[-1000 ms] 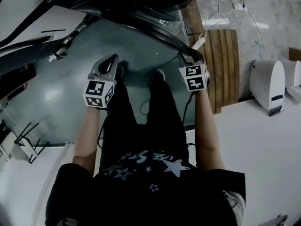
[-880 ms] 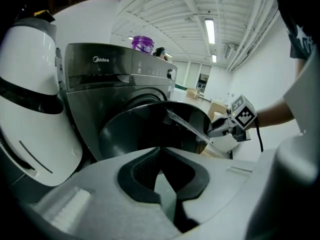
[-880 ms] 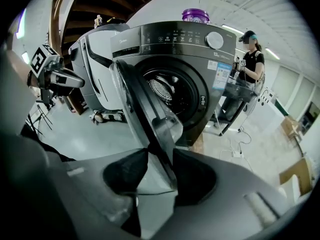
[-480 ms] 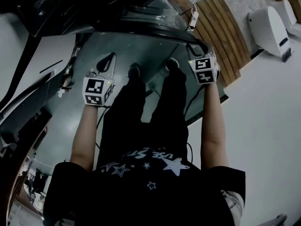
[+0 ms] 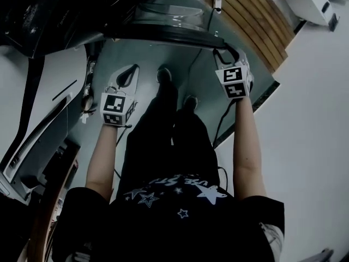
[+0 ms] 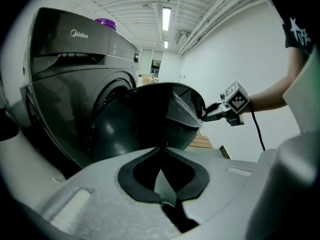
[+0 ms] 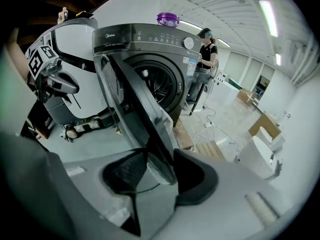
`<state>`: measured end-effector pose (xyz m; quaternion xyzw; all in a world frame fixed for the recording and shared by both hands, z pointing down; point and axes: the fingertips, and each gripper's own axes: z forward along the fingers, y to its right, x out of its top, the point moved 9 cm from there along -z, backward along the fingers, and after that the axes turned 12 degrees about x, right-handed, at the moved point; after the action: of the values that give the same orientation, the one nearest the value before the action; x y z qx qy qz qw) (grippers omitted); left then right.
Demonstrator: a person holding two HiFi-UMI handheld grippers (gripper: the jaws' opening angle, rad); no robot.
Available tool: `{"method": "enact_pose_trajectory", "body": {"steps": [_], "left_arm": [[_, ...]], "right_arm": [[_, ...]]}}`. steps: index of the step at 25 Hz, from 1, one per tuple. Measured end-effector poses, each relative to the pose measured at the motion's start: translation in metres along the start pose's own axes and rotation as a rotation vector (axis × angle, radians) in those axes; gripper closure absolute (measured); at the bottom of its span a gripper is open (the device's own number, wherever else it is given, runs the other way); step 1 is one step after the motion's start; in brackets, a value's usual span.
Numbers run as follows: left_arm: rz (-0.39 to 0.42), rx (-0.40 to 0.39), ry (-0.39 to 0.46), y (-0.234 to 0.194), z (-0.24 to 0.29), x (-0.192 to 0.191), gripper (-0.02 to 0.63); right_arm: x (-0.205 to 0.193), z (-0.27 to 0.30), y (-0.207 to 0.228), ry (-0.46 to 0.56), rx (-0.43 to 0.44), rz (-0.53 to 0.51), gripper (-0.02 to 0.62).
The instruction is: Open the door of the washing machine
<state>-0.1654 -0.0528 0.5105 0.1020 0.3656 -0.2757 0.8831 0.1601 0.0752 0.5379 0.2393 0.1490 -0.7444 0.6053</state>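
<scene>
The door [image 7: 131,99] stands swung partway out from the drum opening of the front-loading washing machine [image 7: 150,39], so the job looks well along. The right hand-held gripper [image 7: 159,166] pinches the door's free edge between its 2 jaws, which have just eased slightly wider, probably so the rim can pivot as it swings. The left hand-held gripper [image 6: 160,151] hangs off to the side, jaws pressed together on nothing, apparently unneeded.

Both bare forearms [image 5: 101,157] stretch forward and down. The left grey two-jaw gripper [image 5: 130,72], with a marker cube at its rear, has its jaws together and empty. The jaws of the right grey two-jaw gripper [image 7: 161,166] have just been opening, and its pads clasp the dark washing-machine door [image 7: 135,99] by the edge.
</scene>
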Motion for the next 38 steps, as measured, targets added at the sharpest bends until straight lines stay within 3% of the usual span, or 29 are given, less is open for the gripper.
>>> {"method": "enact_pose_trajectory", "body": {"steps": [13,20,28,34,38], "left_arm": [[0.041,-0.01,0.007,0.035,-0.042,-0.057,0.595],[0.04,0.059,0.072,0.054,-0.091,-0.095,0.595],[0.024,0.125,0.079,0.055,-0.152,-0.109,0.595],[0.043,0.119,0.07,0.05,-0.17,-0.115,0.595],[0.04,0.073,0.057,0.047,-0.173,-0.13,0.595]], "right_arm": [[-0.051,-0.021,-0.083,0.117,-0.056,0.161,0.436],[-0.07,-0.026,-0.132,0.19,-0.089,0.22,0.446],[-0.08,-0.032,-0.185,0.218,-0.047,0.309,0.465],[-0.084,-0.031,-0.221,0.23,-0.018,0.327,0.474],[-0.086,-0.031,-0.244,0.228,-0.035,0.344,0.482]]}}
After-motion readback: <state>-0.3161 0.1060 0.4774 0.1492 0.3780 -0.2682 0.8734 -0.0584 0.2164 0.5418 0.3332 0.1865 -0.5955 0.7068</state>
